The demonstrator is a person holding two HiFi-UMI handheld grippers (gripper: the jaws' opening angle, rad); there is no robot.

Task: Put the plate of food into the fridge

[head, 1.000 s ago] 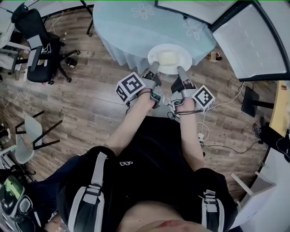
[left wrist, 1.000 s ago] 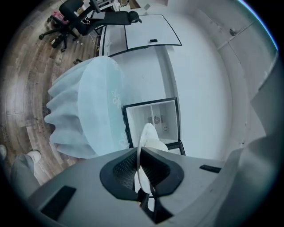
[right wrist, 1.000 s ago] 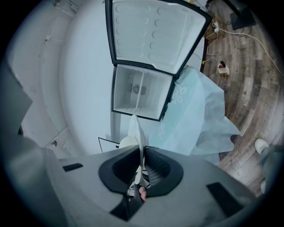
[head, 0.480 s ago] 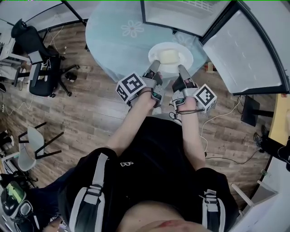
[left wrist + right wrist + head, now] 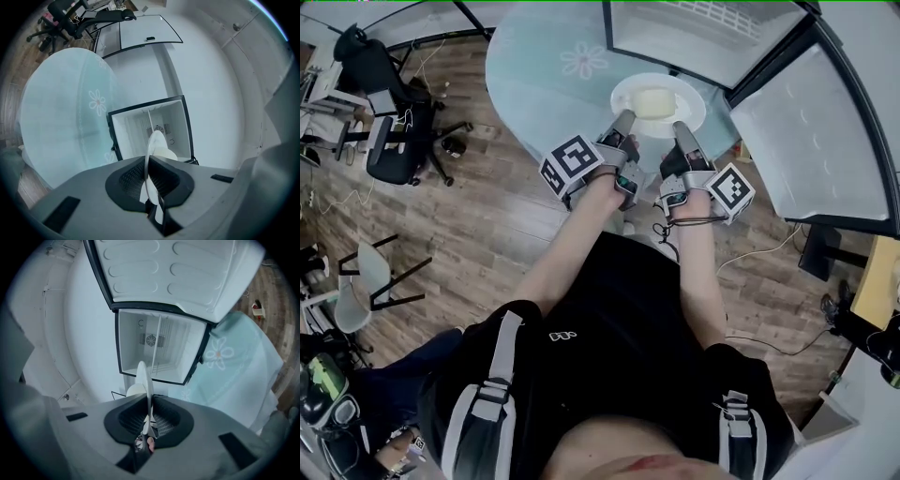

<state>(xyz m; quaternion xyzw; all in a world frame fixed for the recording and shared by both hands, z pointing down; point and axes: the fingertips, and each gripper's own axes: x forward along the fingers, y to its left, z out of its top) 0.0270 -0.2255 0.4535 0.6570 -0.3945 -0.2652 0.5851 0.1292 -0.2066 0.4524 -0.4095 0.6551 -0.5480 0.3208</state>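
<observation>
Round table (image 5: 530, 103) under pale floral cloth (image 5: 581, 61), black office chair (image 5: 394, 150) and grey chair (image 5: 349, 309) on wooden floor (image 5: 487, 216).

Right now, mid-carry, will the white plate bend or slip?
Probably rigid: the plate looks flat, pinched only at its near rim by left tongs and right tongs. The pale food block lies loose and might slide if tilted.

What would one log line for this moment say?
phase: carry | left tool: shut on rim of round white plate with pale food | right tool: shut on plate rim | white fridge: open, ahead
</observation>
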